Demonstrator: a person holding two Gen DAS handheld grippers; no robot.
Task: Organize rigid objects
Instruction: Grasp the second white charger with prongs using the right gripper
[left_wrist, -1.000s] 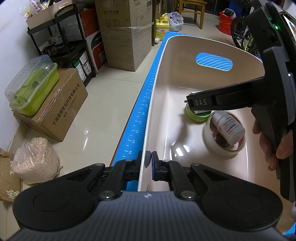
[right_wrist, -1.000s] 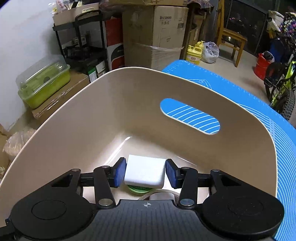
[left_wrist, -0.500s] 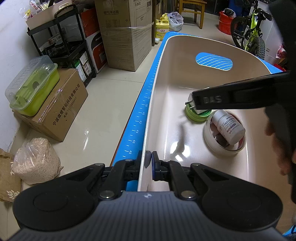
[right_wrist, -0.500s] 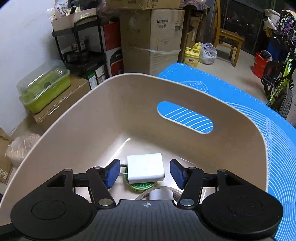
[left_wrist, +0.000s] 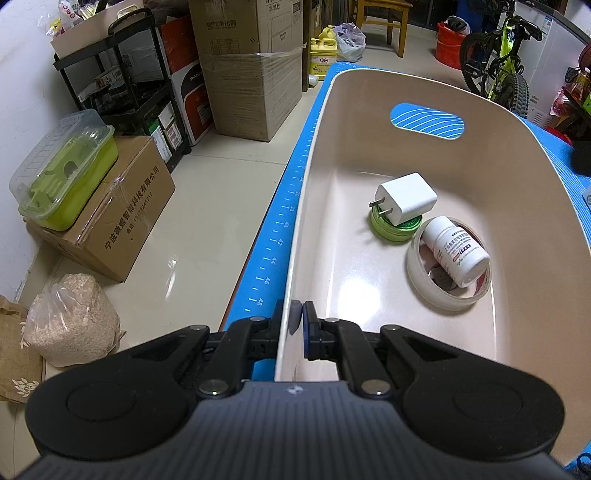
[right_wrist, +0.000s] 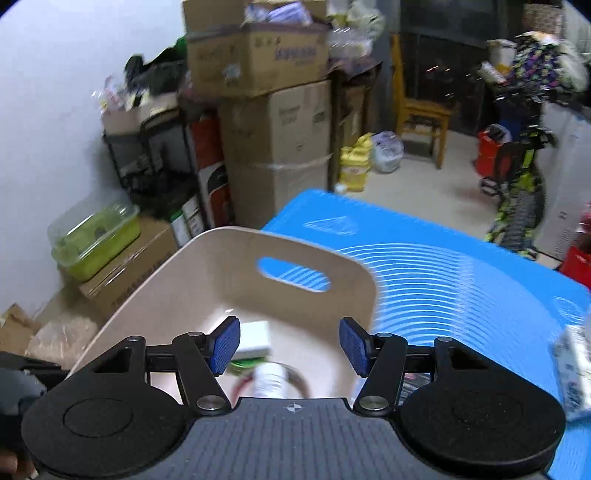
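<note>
The right wrist view was smeared by motion, so the bin's contents showed there only as blurred patches between the fingers, and the print on the stacked cardboard boxes (right_wrist: 275, 144) could not be read. The right tongs (right_wrist: 290, 345) stood wide apart, with nothing between their blue pads (right_wrist: 225, 345), above the near end of the beige bin (right_wrist: 236, 254).

The left tongs (left_wrist: 298, 325) were pinched narrow on the bin's near left wall (left_wrist: 295, 258), one finger outside and one inside; the outer pad was mostly hidden behind the wall.

Inside the bin, a white charger plug (left_wrist: 406, 199) lay on top of a round green tin (left_wrist: 393, 229), covering most of its lid, prongs pointing left. Just beside it a white pill bottle (left_wrist: 456, 253) lay tilted inside a roll of tape (left_wrist: 443, 291); its label carried small print too fine to read. Whatever sat under the bottle in the roll's hollow was unclear.

The bin stood on a blue mat (left_wrist: 271, 236) over the tabletop, whose edge scale read 42, 44, 46, 48. On the floor, a brown carton (left_wrist: 114, 218) bore Chinese lettering, and a green lidded container (left_wrist: 64, 173) rested on it.
</note>
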